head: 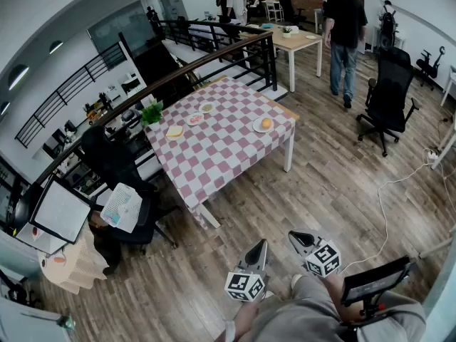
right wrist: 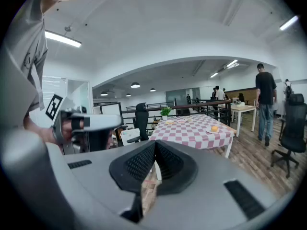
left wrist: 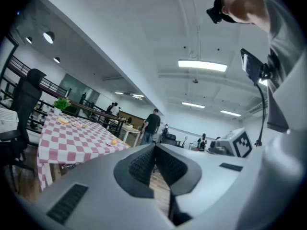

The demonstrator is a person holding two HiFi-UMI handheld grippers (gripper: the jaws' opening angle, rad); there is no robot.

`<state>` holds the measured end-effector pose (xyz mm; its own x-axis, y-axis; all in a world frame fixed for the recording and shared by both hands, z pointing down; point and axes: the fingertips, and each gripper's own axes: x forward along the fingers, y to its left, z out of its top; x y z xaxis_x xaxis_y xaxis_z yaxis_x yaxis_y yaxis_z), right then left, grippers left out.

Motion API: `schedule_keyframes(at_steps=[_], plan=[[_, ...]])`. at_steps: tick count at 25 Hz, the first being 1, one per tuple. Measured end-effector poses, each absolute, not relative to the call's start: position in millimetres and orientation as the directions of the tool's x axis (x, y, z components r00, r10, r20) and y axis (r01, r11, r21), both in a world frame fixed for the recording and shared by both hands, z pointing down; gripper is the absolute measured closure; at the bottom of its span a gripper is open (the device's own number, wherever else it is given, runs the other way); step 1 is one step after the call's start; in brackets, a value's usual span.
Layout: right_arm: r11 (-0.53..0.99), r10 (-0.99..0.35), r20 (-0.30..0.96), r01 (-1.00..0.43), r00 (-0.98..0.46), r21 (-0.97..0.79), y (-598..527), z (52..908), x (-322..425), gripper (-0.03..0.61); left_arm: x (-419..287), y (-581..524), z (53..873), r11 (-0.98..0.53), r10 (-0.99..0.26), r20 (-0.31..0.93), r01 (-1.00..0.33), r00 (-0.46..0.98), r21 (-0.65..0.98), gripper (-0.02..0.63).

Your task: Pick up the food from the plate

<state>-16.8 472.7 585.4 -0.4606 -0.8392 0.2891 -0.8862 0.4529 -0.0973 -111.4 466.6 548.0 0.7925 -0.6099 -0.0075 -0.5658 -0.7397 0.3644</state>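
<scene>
A table with a pink-and-white checked cloth [head: 214, 144] stands some way ahead of me. On its right end lies a white plate [head: 258, 127] with a round orange food [head: 266, 123] on it. The same food [left wrist: 113, 142] [right wrist: 214, 128] is small and distant in both gripper views. Near the cloth's far left side sit a plate with bread [head: 174, 131] and two smaller plates [head: 195, 118]. My left gripper [head: 261, 245] [left wrist: 154, 145] and right gripper [head: 294, 236] [right wrist: 154, 144] are held close to my body, far short of the table. Both are shut and empty.
A potted plant [head: 151, 112] stands at the table's far left corner by a black railing [head: 192, 66]. An office chair with papers [head: 127, 209] stands left of the table, another black chair [head: 388, 91] to the right. A person [head: 345, 30] walks at the back. A cable [head: 388, 191] lies on the wood floor.
</scene>
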Motion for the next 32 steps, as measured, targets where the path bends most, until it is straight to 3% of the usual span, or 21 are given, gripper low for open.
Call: schedule_keyframes(at_steps=[3, 6, 9, 12, 22, 26, 32], plan=[[0.439, -0.835, 0.290, -0.884, -0.467, -0.161, 494.3, 592.9, -64.8, 0.565, -137.4, 497.6, 594.1, -0.762, -0.543, 0.079, -0.530, 0.836, 0.373, 0.603], [0.449, -0.793, 0.372, -0.875, -0.483, -0.180, 517.5, 621.3, -87.4, 0.565, -151.6, 516.3, 625.8, -0.769, -0.490, 0.119, -0.492, 0.864, 0.409, 0.603], [0.469, -0.731, 0.483, -0.869, -0.482, -0.157, 529.3, 653.0, -98.2, 0.565, -181.6, 514.7, 649.2, -0.739, -0.513, 0.159, -0.528, 0.844, 0.418, 0.603], [0.501, -0.723, 0.491, -0.858, -0.486, -0.112, 523.1, 645.9, -107.4, 0.565, -223.2, 496.3, 662.3, -0.662, -0.598, 0.193, -0.615, 0.778, 0.429, 0.603], [0.499, -0.833, 0.293, -0.866, -0.469, 0.036, 502.7, 577.1, -120.3, 0.565, -274.5, 489.7, 608.8, -0.567, -0.772, 0.082, -0.741, 0.630, 0.360, 0.603], [0.412, -0.901, 0.163, -0.910, -0.401, 0.037, 537.4, 506.8, -89.9, 0.565, -241.9, 525.2, 551.0, -0.595, -0.777, 0.037, -0.752, 0.629, 0.285, 0.603], [0.414, -0.909, 0.034, -0.909, -0.415, -0.041, 593.7, 484.3, -18.2, 0.565, -154.9, 589.5, 490.2, -0.600, -0.795, -0.024, -0.780, 0.606, 0.179, 0.603]])
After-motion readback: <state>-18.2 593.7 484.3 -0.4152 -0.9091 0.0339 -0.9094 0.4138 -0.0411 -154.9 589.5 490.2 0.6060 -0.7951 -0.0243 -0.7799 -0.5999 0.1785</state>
